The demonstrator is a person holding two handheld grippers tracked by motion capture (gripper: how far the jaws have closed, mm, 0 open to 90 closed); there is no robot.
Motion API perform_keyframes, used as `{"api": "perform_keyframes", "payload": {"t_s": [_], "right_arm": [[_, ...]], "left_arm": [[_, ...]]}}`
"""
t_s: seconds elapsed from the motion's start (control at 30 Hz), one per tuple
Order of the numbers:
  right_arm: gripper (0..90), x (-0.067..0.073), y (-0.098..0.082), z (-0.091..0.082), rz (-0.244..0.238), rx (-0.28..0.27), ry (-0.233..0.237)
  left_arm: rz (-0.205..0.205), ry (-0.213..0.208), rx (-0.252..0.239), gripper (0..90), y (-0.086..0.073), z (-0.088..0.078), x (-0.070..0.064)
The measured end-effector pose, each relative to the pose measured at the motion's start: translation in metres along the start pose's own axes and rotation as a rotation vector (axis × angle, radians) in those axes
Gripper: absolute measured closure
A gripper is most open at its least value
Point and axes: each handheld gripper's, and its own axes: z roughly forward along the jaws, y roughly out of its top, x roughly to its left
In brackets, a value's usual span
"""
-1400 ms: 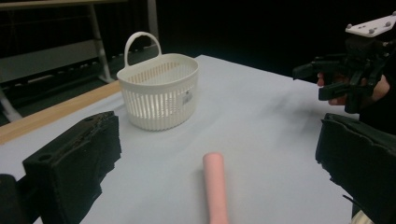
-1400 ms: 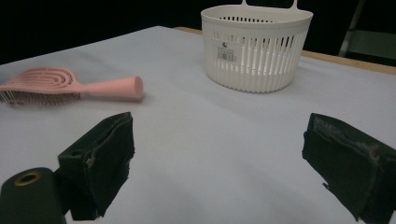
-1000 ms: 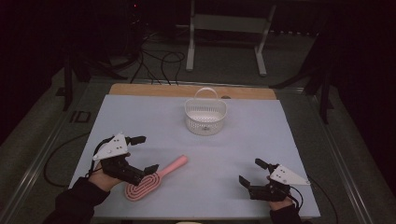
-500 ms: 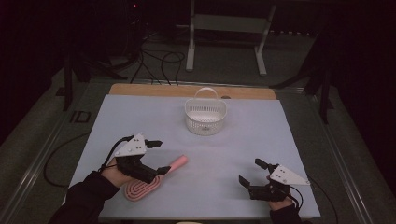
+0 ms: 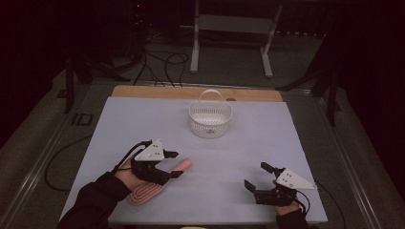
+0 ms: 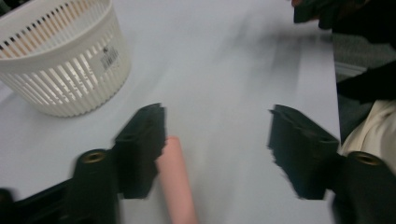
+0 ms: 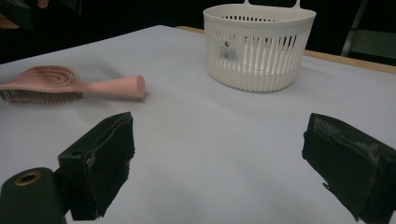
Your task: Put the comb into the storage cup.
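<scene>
Nearest to you, your right gripper [image 5: 261, 180] rests low at the near right of the pale grey table mat [image 5: 248, 143], its two black jaws standing wide apart with nothing between them; in the right gripper view they frame bare mat. Your left gripper [image 5: 175, 164] sits at the near left, over the pink plastic hairbrush [image 5: 148, 191] with the ribbed oval head and the round handle. The brush lies flat on the mat, head toward you and handle pointing away toward the middle of the table. Your left jaws have just been closing and now stand partly apart with the handle between them: in the left gripper view the handle [image 6: 176, 179] lies right against the left-hand jaw, while the right-hand jaw is still clear of it, so the handle is not yet clamped. From the right gripper view the brush [image 7: 70, 86] lies well off to the left. Farther out, past the middle of the mat, the white slotted plastic basket [image 5: 210, 119] with a hoop handle stands upright, well apart from both grippers and from the brush. Behind it a bare wooden strip [image 5: 143, 91] edges the far side of the table.
</scene>
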Motion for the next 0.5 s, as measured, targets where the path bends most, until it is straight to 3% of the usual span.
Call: {"api": "perform_keyframes", "payload": {"t_s": [0.07,0.13,0.23,0.5], "right_arm": [[8.9,0.0,0.0,0.0,0.0,0.003,-0.001],[8.9,0.0,0.0,0.0,0.0,0.002,-0.001],[8.9,0.0,0.0,0.0,0.0,0.001,0.0],[8.9,0.0,0.0,0.001,0.0,0.005,0.004]], "left_arm": [[0.005,-0.005,0.016,41.2,0.0,0.003,0.0],[0.009,-0.008,0.043,49.8,-0.001,0.006,0.001],[0.012,-0.016,0.079,55.2,-0.002,0.011,0.001],[0.023,0.004,0.104,68.0,-0.004,0.02,0.003]]}}
